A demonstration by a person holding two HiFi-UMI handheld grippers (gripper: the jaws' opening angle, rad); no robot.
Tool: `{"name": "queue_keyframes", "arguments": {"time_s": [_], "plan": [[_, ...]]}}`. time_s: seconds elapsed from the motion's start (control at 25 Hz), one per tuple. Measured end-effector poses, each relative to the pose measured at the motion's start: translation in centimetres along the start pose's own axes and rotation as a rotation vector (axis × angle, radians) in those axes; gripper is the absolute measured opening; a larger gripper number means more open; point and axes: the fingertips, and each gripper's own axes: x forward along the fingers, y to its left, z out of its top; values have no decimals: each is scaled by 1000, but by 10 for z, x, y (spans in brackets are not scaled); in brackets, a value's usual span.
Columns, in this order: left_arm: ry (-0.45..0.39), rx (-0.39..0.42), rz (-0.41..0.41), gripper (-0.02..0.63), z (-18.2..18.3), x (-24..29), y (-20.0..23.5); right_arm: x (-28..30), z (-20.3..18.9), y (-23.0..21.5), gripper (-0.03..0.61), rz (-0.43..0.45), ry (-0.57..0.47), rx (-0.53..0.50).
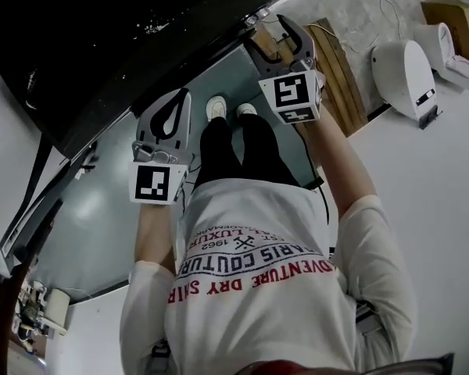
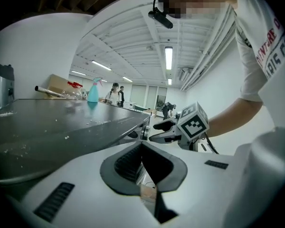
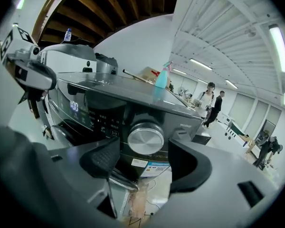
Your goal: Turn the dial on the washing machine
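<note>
The washing machine point(image 3: 99, 103) is dark grey, with a lit display point(image 3: 73, 106) and a round silver dial point(image 3: 146, 138) on its front panel. My right gripper point(image 3: 145, 161) is open. The dial sits centred just beyond its two dark pads point(image 3: 102, 158), and nothing touches it. In the head view the right gripper point(image 1: 272, 23) reaches to the machine's front corner. My left gripper point(image 1: 178, 100) hangs back lower left, its jaws shut on nothing. In the left gripper view the left gripper point(image 2: 142, 148) points along the machine's front edge, with the right gripper point(image 2: 168, 129) ahead.
A blue spray bottle point(image 3: 160, 77) and other loose things lie on the machine's top. The person's shoes stand on a grey-green mat point(image 1: 102, 209). A wooden board point(image 1: 340, 69) and white fixtures point(image 1: 406, 76) lie to the right. People stand far off in the room point(image 3: 211, 101).
</note>
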Motion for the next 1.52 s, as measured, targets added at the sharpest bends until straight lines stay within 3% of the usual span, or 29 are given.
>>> {"name": "queue_keyframes", "arguments": {"time_s": [0.52,0.76,1.16,1.32,1.52], "plan": [[-65,-46,219,17,-18,5,-13,25,-4,-7,293,48,-34,-84],[-90,-11,277,17,-12,3,-21,25,-5,-6,290,78,-54,-56],[-101,-23,346,17,-12,-3,-30,30,-10,-10,288,176,-50,152],[-105,22,349,17,-8,1,-33,33,-10,-11,288,246,-46,270],[-107,84,359,17,-1,4,-39,33,-9,-11,288,290,-49,322]]}}
